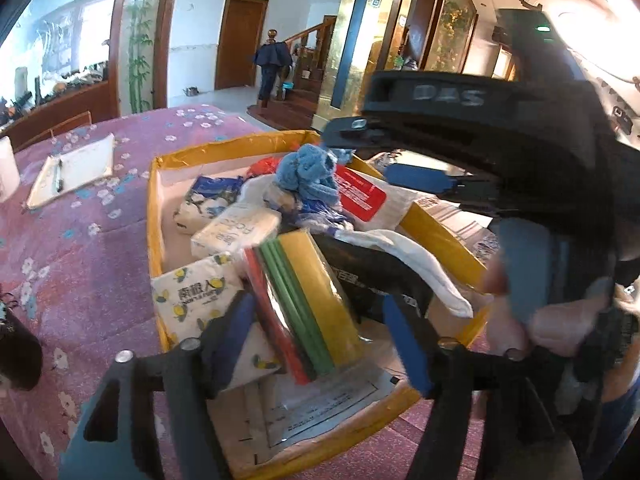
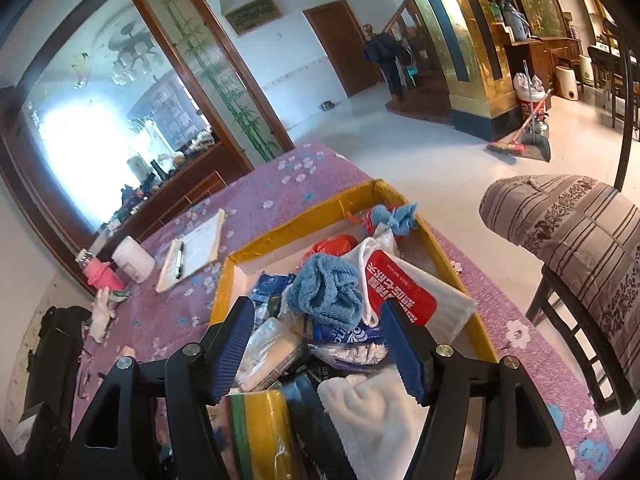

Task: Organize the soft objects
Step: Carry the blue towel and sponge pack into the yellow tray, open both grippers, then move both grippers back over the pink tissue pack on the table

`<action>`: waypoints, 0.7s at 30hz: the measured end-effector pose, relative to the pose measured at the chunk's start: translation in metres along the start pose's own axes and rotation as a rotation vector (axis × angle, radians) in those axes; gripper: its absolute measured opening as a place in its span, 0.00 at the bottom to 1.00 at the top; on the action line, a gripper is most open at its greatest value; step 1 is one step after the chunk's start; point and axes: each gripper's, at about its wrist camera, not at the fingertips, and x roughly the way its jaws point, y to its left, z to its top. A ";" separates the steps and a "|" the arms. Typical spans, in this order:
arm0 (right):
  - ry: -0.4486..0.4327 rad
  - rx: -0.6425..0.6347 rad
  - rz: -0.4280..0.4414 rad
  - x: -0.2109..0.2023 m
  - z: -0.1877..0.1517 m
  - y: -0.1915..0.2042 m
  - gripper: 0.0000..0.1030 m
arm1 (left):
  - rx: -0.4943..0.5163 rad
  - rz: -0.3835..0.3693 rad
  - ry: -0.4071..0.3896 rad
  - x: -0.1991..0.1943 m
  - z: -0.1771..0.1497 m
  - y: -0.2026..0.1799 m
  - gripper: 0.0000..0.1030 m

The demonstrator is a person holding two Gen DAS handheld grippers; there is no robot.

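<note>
Crowded yellow-rimmed box [image 2: 430,236], tools [image 2: 320,344] inside rim.

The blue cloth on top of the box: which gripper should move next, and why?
Probably the right gripper should ease forward and close on the blue cloth. Its jaws stand open with nothing pressed between them, and the cloth lies crumpled just ahead, uppermost in the yellow box.

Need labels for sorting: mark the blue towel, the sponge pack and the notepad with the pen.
blue towel [image 2: 326,292]: right wrist view, middle of the crumpled folds.
sponge pack [image 1: 310,300]: left wrist view, green strip beside the yellow face.
notepad [image 1: 76,170]: left wrist view, bare page right of the pen.
</note>
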 end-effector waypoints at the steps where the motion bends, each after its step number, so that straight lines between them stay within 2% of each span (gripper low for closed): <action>1: -0.010 -0.004 0.006 -0.005 0.000 0.001 0.68 | -0.004 -0.003 -0.005 -0.001 0.001 0.001 0.68; 5: -0.060 -0.029 0.025 -0.032 -0.002 0.004 0.69 | -0.021 0.013 -0.058 -0.013 0.005 0.005 0.69; 8: -0.080 -0.062 0.051 -0.049 -0.004 0.013 0.70 | -0.039 0.048 -0.059 -0.023 0.009 0.009 0.69; 11: -0.092 -0.109 0.091 -0.064 -0.009 0.026 0.71 | -0.074 0.042 -0.070 -0.043 0.013 0.015 0.70; 13: -0.097 -0.140 0.118 -0.071 -0.013 0.038 0.73 | -0.083 0.056 -0.088 -0.061 0.013 0.021 0.75; 16: -0.093 -0.180 0.169 -0.077 -0.020 0.057 0.77 | -0.100 0.075 -0.105 -0.090 0.012 0.039 0.80; 21: -0.046 -0.217 0.251 -0.073 -0.036 0.082 0.79 | -0.179 0.100 -0.107 -0.145 0.004 0.096 0.83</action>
